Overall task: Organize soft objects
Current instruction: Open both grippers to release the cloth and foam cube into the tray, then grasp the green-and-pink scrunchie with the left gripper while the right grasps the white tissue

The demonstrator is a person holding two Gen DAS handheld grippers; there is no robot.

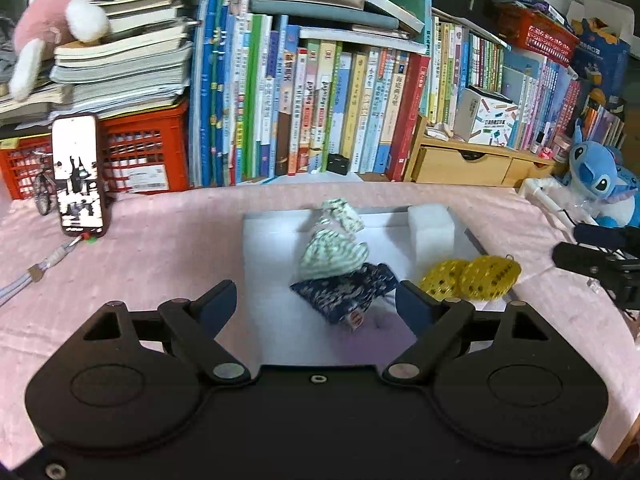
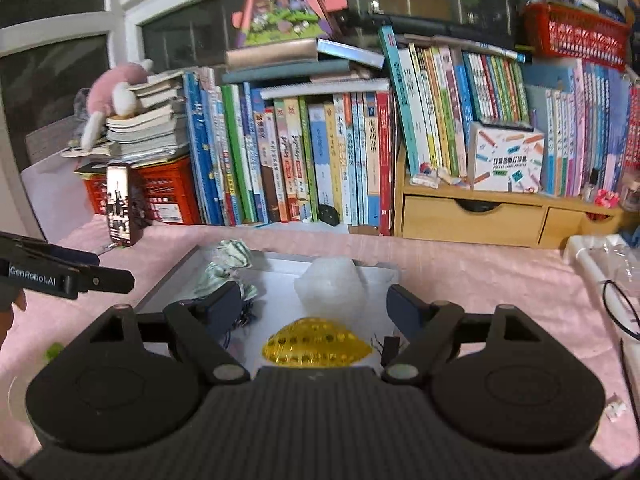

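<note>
Both my grippers hang above the near edge of the shallow white tray (image 1: pixel 264 320), and neither carries anything: my left gripper (image 1: pixel 316 300) stands spread wide with only air between its pads, and my right gripper (image 2: pixel 316 306) is just as wide and empty. Nearest my right one lies the yellow dotted pad (image 2: pixel 316 342), right at the tray's front rim; I judge a careless descent could push it off onto the pink table cover (image 1: pixel 160 256) rather than catch it. In front of my left gripper the dark blue patterned cloth (image 1: pixel 346 290) sits under the green striped cloth (image 1: pixel 332 252), the two touching, so closing on one may drag the other along or leave me with only a loose fold that slips out. Beyond them a small floral cloth (image 1: pixel 344 212) and the white foam block (image 1: pixel 432 228) rest toward the tray's back; the foam looks light and could tip if brushed. Farther left the phone (image 1: pixel 80 176) leans against the red crate (image 1: pixel 148 152), and a wide swing there could knock it flat.
</note>
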